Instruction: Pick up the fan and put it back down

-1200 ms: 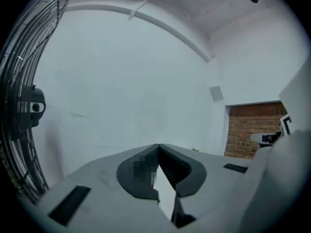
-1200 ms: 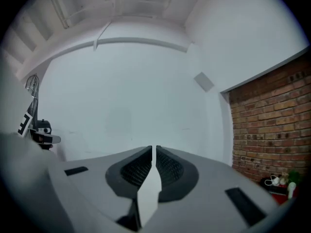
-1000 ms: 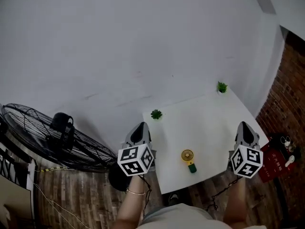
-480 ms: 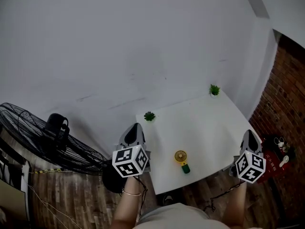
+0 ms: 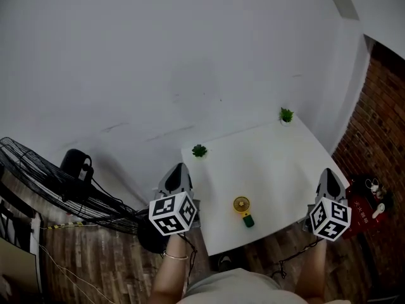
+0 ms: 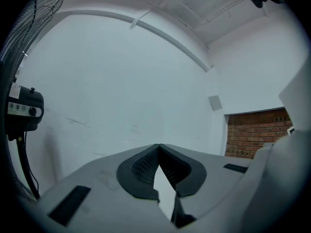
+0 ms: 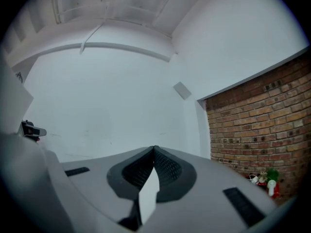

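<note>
We hold the left gripper point(image 5: 179, 173) and right gripper point(image 5: 329, 178) flanking the tabletop point(image 5: 272, 157), fingers pressed together, empty; the fan point(image 5: 242, 206) lies near its front edge.

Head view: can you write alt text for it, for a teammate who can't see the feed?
A small yellow fan sits untouched near the front edge of a white table, between the left gripper and the right gripper, which are held at the table's sides, both shut and empty. Two small plants stand at its far corners.
</note>
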A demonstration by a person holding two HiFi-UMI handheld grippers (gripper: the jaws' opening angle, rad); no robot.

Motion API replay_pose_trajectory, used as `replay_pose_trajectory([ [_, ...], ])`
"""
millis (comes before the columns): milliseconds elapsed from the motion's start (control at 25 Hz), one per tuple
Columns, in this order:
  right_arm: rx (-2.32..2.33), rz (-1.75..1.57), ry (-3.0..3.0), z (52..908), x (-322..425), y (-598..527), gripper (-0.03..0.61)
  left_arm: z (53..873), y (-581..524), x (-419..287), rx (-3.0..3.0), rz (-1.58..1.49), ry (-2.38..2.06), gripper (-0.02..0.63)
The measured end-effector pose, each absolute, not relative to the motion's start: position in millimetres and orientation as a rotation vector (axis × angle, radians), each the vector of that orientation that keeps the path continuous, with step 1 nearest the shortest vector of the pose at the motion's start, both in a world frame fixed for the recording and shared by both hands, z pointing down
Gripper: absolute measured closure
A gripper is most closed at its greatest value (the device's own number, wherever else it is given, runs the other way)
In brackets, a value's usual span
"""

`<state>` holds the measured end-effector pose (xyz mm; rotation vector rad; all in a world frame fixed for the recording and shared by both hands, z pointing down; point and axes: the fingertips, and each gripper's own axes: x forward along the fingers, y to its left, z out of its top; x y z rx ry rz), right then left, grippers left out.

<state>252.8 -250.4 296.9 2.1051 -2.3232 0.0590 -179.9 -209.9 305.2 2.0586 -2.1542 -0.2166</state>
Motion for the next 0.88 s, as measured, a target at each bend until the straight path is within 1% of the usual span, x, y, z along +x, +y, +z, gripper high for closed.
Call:
replay_pose_trajectory([
  [880, 2.083, 0.085, -2.275, 309.5, 240.3, -267.8, 0.578, 332.3, -234.4, -185.6, 2.041, -0.163, -2.102, 0.603],
])
